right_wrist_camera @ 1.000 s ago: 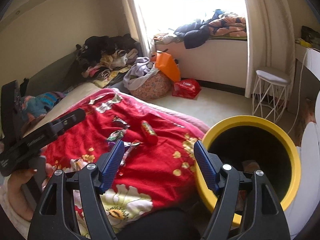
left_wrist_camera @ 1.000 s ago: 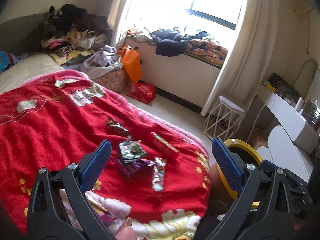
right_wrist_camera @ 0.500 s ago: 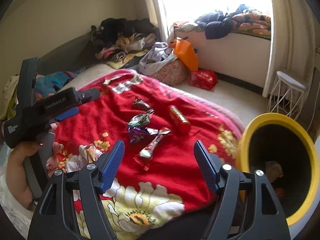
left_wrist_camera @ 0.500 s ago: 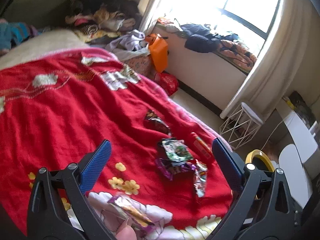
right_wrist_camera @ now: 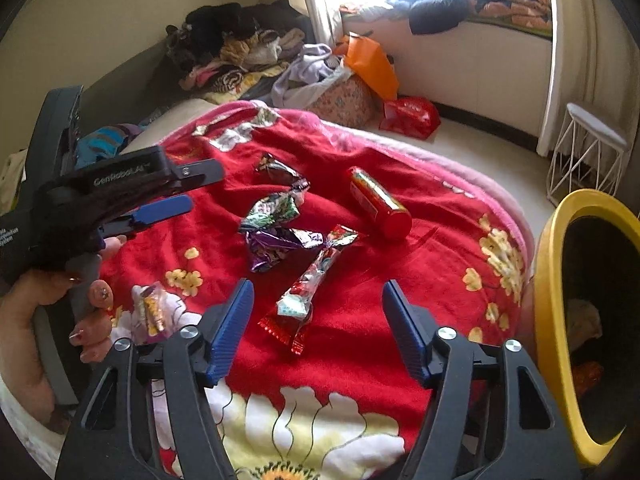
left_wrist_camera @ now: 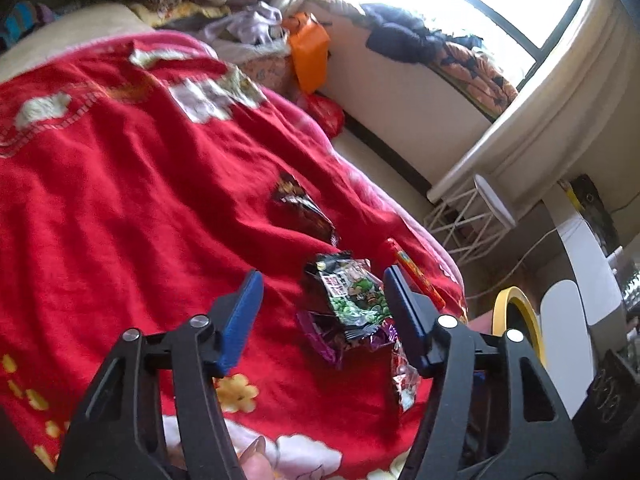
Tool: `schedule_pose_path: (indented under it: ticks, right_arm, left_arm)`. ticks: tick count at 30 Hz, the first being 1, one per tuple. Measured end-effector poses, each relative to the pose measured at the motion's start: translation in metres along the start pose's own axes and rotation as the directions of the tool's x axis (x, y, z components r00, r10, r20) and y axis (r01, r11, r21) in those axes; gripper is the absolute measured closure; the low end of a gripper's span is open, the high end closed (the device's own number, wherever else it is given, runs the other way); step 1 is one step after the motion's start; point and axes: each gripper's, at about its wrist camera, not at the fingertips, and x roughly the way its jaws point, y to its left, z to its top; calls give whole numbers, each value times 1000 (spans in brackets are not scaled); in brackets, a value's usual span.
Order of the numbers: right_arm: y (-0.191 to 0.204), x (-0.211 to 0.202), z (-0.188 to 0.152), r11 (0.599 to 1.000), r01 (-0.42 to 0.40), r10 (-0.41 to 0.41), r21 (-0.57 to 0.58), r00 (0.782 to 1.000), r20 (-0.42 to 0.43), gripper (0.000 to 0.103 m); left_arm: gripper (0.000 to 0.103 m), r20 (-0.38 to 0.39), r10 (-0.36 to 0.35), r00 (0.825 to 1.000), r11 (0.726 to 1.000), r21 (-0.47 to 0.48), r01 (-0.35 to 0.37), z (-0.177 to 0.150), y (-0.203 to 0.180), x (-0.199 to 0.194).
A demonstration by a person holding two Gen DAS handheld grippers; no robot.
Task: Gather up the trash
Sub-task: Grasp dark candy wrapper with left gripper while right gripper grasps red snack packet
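Several snack wrappers lie on a red flowered blanket (left_wrist_camera: 140,184). My left gripper (left_wrist_camera: 320,280) hovers over them, its jaws closing. A green wrapper (left_wrist_camera: 352,296) lies below, just inside its right finger, and the pads do not press on it. Beside it are a purple wrapper (left_wrist_camera: 324,336), a dark brown wrapper (left_wrist_camera: 300,208) and a red tube (left_wrist_camera: 416,272). My right gripper (right_wrist_camera: 316,292) is also closing, above a red and silver candy wrapper (right_wrist_camera: 308,292) that it does not touch. The left gripper (right_wrist_camera: 196,188) shows in the right wrist view, held by a hand (right_wrist_camera: 32,320).
A yellow-rimmed bin (right_wrist_camera: 548,280) stands by the bed at the right, with some trash inside. One small wrapper (right_wrist_camera: 150,312) lies near the hand. Clothes are piled at the bed's far end. An orange bag (right_wrist_camera: 372,64), a red bag (right_wrist_camera: 408,116) and a white wire stool (right_wrist_camera: 588,148) stand on the floor.
Both grippers have come down and closer to the wrappers. The left jaws have narrowed a lot, the right jaws a little. The bin has slid toward the right edge of both views.
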Motion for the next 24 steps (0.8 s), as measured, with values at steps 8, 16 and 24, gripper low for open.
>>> schedule_pose_path:
  ticks: [8,16,24]
  right_arm:
    - [-6,27,-1,997,-43,47,62,996,-76,57]
    - [-7,35,-6,994,-71,79,80,991,-105,80]
    - [-9,24,-13,992,-94,102,86,990,-99,83]
  left_arm:
    - [58,-83,-31,996,999,-43,28,2,0,35]
    - [66,-132,-47,990,995,-92,35,1,4,58]
    - [92,-135,-54,989,996,-78,44,-4,3,56]
